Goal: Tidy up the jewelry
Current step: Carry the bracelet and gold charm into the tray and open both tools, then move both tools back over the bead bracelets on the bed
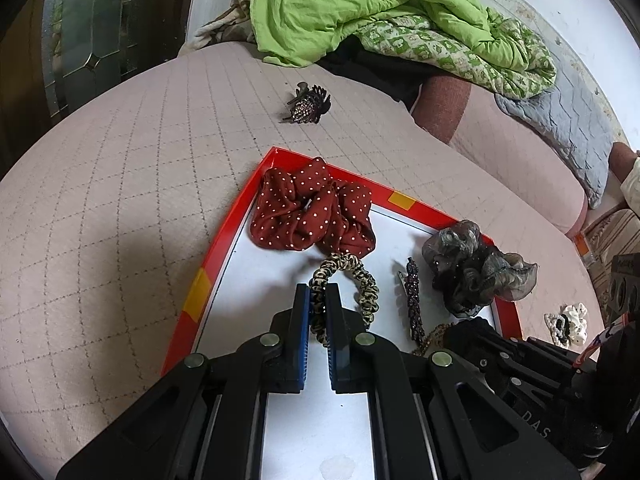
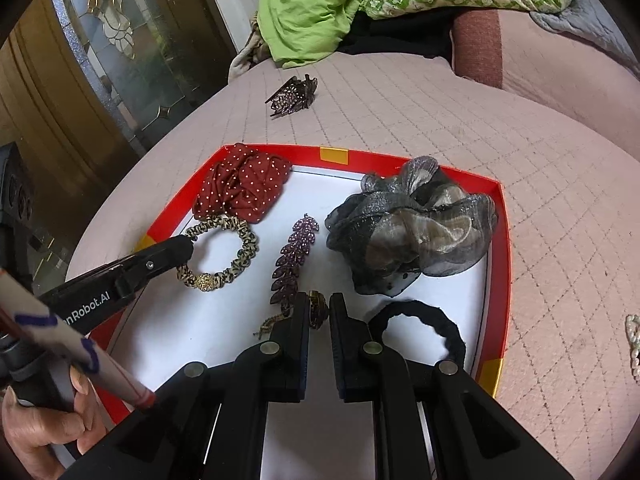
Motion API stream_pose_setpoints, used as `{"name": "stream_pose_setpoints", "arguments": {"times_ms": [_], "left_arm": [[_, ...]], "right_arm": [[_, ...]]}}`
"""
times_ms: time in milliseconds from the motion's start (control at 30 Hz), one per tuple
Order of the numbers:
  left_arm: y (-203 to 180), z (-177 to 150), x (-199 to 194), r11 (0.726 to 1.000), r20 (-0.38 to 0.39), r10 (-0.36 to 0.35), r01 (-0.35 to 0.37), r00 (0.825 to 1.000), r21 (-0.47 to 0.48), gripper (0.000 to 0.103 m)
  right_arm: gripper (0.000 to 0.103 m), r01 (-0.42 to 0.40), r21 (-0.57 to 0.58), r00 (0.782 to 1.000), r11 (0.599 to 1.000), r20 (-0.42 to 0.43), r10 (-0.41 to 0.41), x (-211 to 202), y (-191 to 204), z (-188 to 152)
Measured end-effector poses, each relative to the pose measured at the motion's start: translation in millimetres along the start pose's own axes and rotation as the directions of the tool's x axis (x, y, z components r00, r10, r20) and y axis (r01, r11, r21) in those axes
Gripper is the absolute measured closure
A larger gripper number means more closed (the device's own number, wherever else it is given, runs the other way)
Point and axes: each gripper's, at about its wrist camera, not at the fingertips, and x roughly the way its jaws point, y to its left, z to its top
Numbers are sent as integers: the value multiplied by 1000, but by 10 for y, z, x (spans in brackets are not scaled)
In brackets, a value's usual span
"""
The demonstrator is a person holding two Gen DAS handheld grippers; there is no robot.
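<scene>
1. On the far left, the left gripper [image 1: 318,300] has its two fingers pinched narrow on the leopard hair tie [image 1: 352,280]. The tie lies low on the white floor of the red tray [image 1: 208,256], so I think it is being put down there, or is just about to be picked up. I cannot tell which
2. Just behind that tie sits the red dotted scrunchie [image 1: 308,212], pushed into the tray's far left corner. The two look like they touch
3. In the middle of the tray lies the purple leaf clip [image 2: 294,258], flat and apart from the leopard tie
4. The right gripper [image 2: 319,312] is close to the near end of that clip. Its fingers are nearly together around a small brown and gold thing [image 2: 318,308]. It looks held, but I cannot see it well
5. To the right are the big gray scrunchie [image 2: 412,224], against the tray's far right wall, and the black hair tie [image 2: 424,324] near the front
6. Two things are not in the tray yet: the dark claw clip [image 2: 292,94] far back on the pink bed [image 2: 520,200], and a white pearl piece [image 2: 634,344] on the bed at the far right
7. Next, I think each gripper must open and let go, then one must reach far for the claw clip
</scene>
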Motion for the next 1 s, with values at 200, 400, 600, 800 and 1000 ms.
{"name": "stream_pose_setpoints", "arguments": {"times_ms": [200, 400, 600, 800, 1000], "left_arm": [[13, 7, -16, 1000, 10, 13, -13, 1000, -7, 76], [-7, 21, -62, 1000, 35, 15, -14, 999, -8, 69], [-103, 28, -159, 999, 87, 24, -26, 996, 21, 68], [-220, -13, -241, 998, 121, 26, -33, 992, 54, 68], [-474, -129, -452, 993, 183, 12, -33, 983, 113, 68]], "right_arm": [[91, -8, 17, 1000, 1000, -4, 8, 3, -26, 1], [90, -30, 32, 999, 999, 14, 29, -91, -29, 11], [90, -55, 48, 997, 997, 56, 53, -303, -64, 34], [89, -82, 75, 992, 994, 98, 75, -558, -142, -10], [89, -110, 119, 985, 987, 148, 92, -880, -326, -181]]}}
